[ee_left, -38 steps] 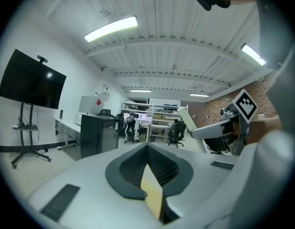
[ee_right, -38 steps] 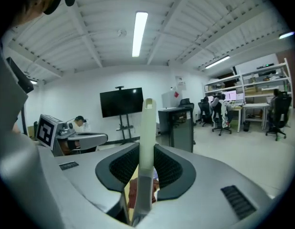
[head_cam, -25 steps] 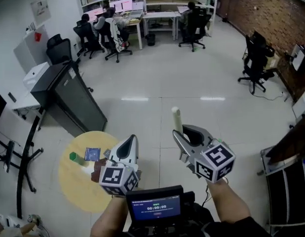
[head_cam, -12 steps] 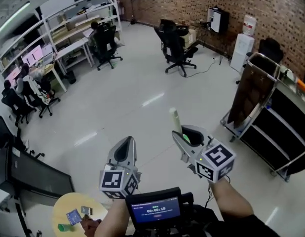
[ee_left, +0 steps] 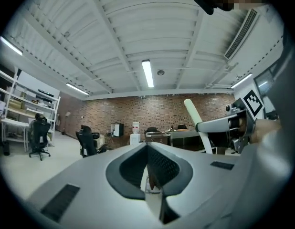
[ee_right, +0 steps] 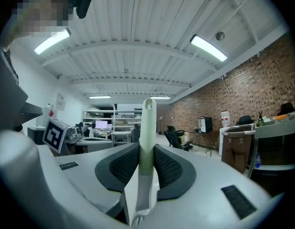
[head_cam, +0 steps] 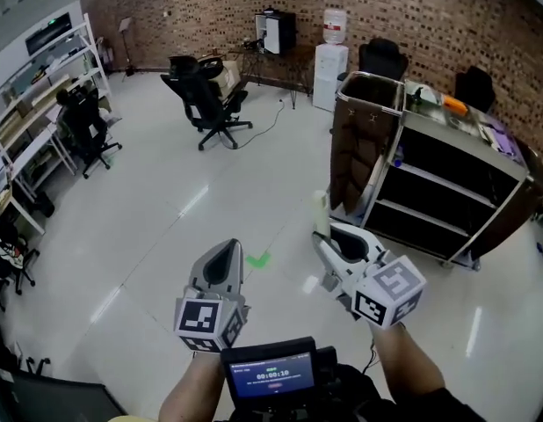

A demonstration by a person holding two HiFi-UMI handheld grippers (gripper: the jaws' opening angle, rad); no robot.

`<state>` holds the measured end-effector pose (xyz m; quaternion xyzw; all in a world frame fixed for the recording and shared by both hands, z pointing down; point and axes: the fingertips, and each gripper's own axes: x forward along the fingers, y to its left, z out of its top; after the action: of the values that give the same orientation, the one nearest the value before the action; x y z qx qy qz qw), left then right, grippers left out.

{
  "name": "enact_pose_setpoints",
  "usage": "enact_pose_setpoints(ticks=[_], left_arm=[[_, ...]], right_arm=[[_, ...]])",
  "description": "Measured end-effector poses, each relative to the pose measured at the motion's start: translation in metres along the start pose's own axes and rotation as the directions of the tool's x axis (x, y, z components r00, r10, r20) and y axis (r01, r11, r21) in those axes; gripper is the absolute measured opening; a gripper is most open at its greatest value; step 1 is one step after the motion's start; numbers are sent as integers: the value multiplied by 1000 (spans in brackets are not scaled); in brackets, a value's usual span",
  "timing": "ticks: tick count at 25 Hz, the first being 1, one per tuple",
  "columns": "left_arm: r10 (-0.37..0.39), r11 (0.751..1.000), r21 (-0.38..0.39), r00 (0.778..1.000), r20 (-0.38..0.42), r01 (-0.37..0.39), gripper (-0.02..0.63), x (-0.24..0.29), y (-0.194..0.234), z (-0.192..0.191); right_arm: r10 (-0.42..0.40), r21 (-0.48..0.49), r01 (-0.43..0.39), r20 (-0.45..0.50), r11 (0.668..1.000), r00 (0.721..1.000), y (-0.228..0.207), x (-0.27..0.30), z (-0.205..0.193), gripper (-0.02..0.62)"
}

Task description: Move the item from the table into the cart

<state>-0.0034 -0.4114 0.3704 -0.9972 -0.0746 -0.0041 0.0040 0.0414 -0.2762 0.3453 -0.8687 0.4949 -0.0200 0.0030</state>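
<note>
Brick walls and a glossy white floor point(head_cam: 166, 200) surround an open office. Off the table, the pale green item point(ee_right: 147, 142) stands upright, clamped between the black pads of the right gripper point(ee_right: 146, 151), and its holed tip pokes above them. Just beside it, the left gripper point(ee_left: 148, 149) has its jaws pressed together with nothing between. Ahead and to the right, well apart from both, stands the black shelved cart point(head_cam: 465, 134). A black office chair point(head_cam: 206, 95) and a water dispenser point(head_cam: 331, 51) sit further back by the wall
</note>
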Motion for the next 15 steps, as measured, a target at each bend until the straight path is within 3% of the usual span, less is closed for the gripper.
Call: enact_pose_setpoints(ticks=[8,15], left_arm=[[-205,979,-3,979,17,205,0,258,-150,5],[-438,899,24,899,27,437,0,448,-257,6]], right_arm=[[-207,-1,207,38,978,978,-279,-71,9,74],[-441,44,439,46,897,896,-467,-113,0,74]])
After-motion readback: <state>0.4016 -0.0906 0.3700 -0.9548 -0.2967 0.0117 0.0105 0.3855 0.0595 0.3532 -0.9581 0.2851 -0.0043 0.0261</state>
